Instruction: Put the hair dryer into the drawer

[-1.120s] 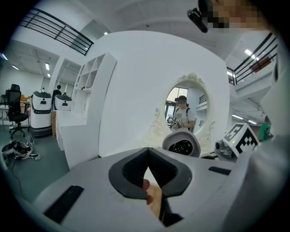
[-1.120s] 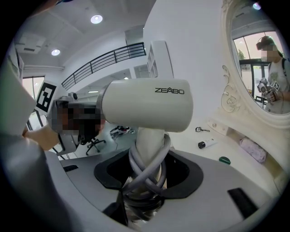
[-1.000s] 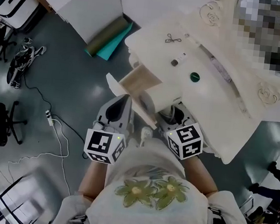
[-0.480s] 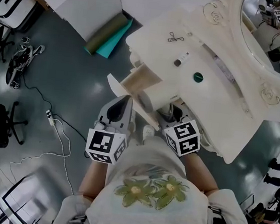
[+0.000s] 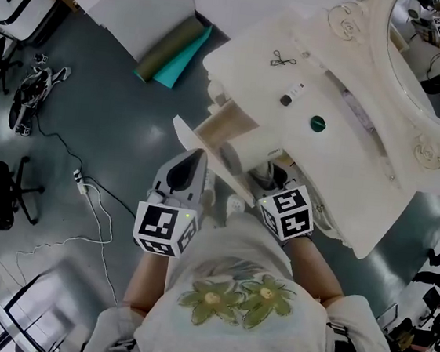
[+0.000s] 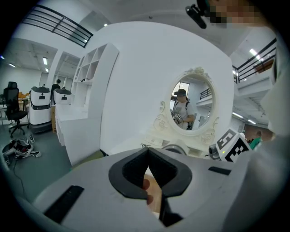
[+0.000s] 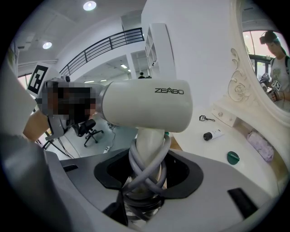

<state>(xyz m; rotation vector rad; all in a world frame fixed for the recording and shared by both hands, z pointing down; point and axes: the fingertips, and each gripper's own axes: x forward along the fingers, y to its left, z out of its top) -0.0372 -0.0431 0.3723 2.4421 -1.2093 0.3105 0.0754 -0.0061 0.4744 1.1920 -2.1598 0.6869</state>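
Right gripper view is filled by a white plastic hair dryer (image 7: pixel 145 106), on whose barrel the grey lettering "ZEABO" can be read. Its handle, wrapped in a twisted grey cord (image 7: pixel 135 165), is clamped between the jaws of the right gripper (image 7: pixel 146 177), and the barrel is held level above them. On the white dressing table (image 7: pixel 197 138) beyond, a black wire hair clip (image 7: pixel 206 118), a small white tube with a black cap (image 7: pixel 213 134) and a round green disc (image 7: pixel 233 157) are laid out; no print on them can be read. In the head view the dryer is seen at the near edge of the open wood-lined drawer (image 5: pixel 222 124); whether it is inside cannot be told. The left gripper (image 6: pixel 147 154) is held near the drawer's front, its jaws pressed together at the tips with nothing seen gripped. Only black-and-white square markers are carried on the gripper cubes.
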